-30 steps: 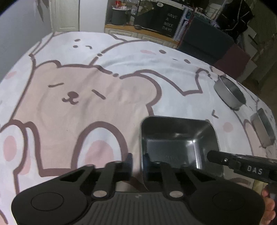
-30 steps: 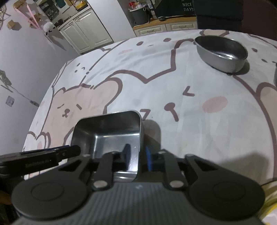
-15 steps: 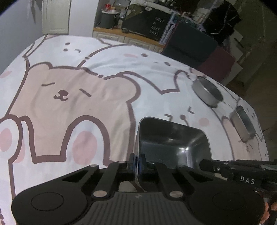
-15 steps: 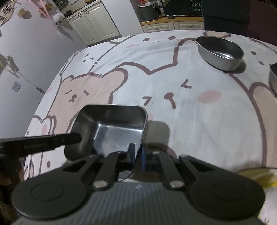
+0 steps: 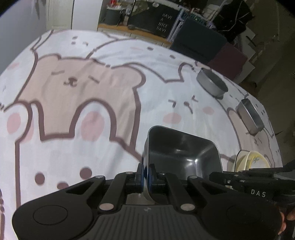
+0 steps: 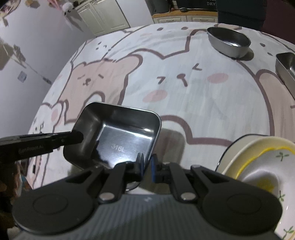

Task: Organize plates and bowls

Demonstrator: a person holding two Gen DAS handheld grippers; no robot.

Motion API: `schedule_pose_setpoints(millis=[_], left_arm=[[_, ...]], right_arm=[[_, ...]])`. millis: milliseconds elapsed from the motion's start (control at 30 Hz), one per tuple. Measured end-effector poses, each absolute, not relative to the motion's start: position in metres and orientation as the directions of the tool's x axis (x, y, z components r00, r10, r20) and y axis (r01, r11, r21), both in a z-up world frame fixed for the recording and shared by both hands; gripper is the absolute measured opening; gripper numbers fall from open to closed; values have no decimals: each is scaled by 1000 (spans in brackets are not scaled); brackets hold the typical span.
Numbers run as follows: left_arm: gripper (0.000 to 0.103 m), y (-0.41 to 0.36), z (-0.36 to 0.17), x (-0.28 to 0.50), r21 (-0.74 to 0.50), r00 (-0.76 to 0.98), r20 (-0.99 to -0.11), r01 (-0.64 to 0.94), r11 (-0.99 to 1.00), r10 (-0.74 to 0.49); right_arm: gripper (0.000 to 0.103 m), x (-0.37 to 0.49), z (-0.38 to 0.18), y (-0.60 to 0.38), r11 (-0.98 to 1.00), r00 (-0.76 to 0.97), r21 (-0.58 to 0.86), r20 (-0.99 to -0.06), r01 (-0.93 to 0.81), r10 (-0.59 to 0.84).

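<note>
Square steel dish [image 5: 181, 153]: held clear of the cloth between both grippers, mouth up and a little tilted, stamped "316L" on its floor; its sides look about equal, so no long axis can be told.
Left gripper [image 5: 145, 176]: jaws nearly closed, blue pads pinching the dish's near-left wall, one inside and one outside.
Right gripper [image 6: 147, 167]: jaws nearly closed on the dish's near-right wall in the same way; it points steeply down.
Each gripper in the other's view: the right one reaches in from the right edge of the left view, the left one from the left edge of the right view.
Hand [image 5: 284, 224]: only fingertips show, behind the left gripper's body at lower right.
Cream plates [image 6: 258, 166]: stacked just right of the right gripper, yellow-rimmed with small leaf sprigs.
Round steel bowl [image 6: 228, 43]: well ahead and to the right, upright.
Second steel dish [image 6: 286, 69]: far right, cut by the frame.
Surface [image 5: 73, 96]: white cloth printed with pink-brown cartoon bears.
Room: dim; white cabinets [image 6: 103, 16], a dark board reading "HAVE A NICE DAY!" [image 5: 163, 23], and a wooden counter beyond.
</note>
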State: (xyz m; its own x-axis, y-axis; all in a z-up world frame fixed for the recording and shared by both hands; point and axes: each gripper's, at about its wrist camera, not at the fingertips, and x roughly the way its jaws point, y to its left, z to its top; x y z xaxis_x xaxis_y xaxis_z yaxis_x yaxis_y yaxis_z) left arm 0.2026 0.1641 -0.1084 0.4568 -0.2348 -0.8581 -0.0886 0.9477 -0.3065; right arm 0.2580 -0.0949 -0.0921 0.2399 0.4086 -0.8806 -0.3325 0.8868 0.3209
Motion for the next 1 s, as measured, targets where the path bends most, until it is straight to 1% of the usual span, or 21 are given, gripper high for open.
schedule_pose_setpoints(millis=[167,367,600,1000], left_arm=[[5,161,-121,200,-276,414,-884,-84,958,-218],[5,161,-130,198,-239,380,-904,-75,968,-194],[5,174,-133,196,-247,383,-904,-109,963,-188],[5,172,-134,197,-231,384,-907,-107,967,-175]], right_arm=[[10,250,-103,-87,888,202,283,-906,-363,371],[11,249,-115,-78,880,166,276,-918,-386,361],[11,252,-120,-68,867,149,295,-913,-401,379],[12,246,-121,-63,862,125,296,-919,-411,375]])
